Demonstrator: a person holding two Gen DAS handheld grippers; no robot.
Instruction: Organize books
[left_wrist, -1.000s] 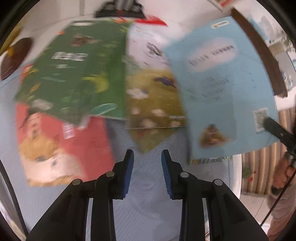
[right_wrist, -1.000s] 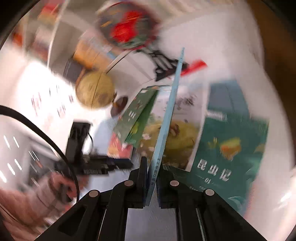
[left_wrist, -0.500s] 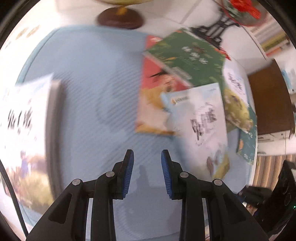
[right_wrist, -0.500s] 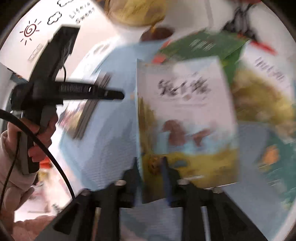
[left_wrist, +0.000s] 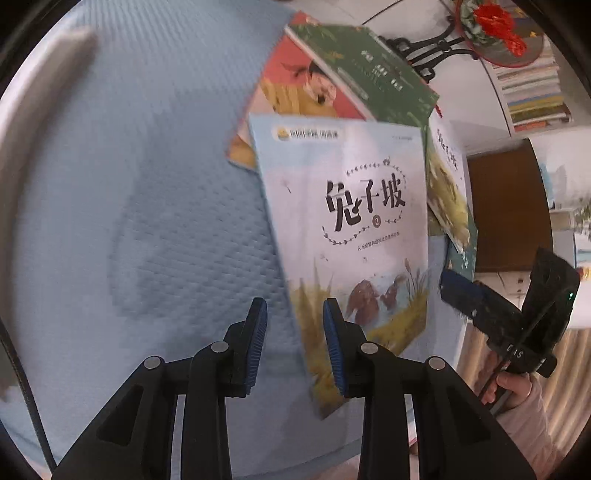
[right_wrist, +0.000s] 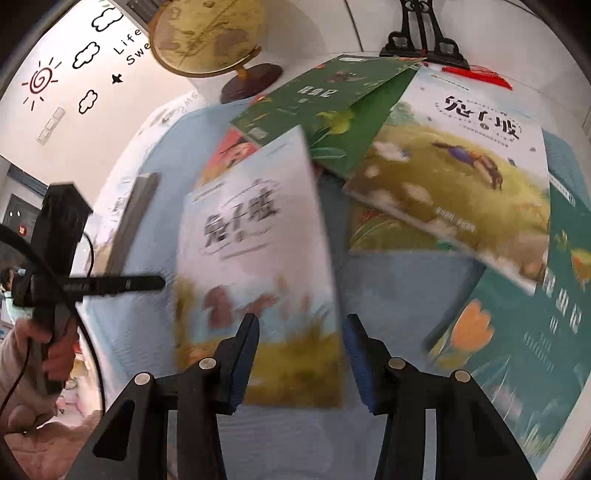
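- You are releasing the pale-blue rabbit book (right_wrist: 258, 266) from your right gripper (right_wrist: 301, 354): its jaws are opening, the book's near edge sits between them, and the pads are no longer pressing it.
- The book is lying, or just landing, on the blue quilted mat (left_wrist: 155, 206), near the loose spread of other books: the green book (right_wrist: 325, 107), the red-covered book (left_wrist: 299, 85), the meadow book (right_wrist: 454, 166) and the teal book (right_wrist: 535, 317).
- Your left gripper (left_wrist: 291, 347) is hovering over the mat, jaws slightly parted and empty.
- Judging by the scatter, you are early in the stacking; the next move calls for picking another book and squaring it on this one.
- Beyond the mat, a globe (right_wrist: 207, 33), a black stand (right_wrist: 421, 40) and a white wall are showing.
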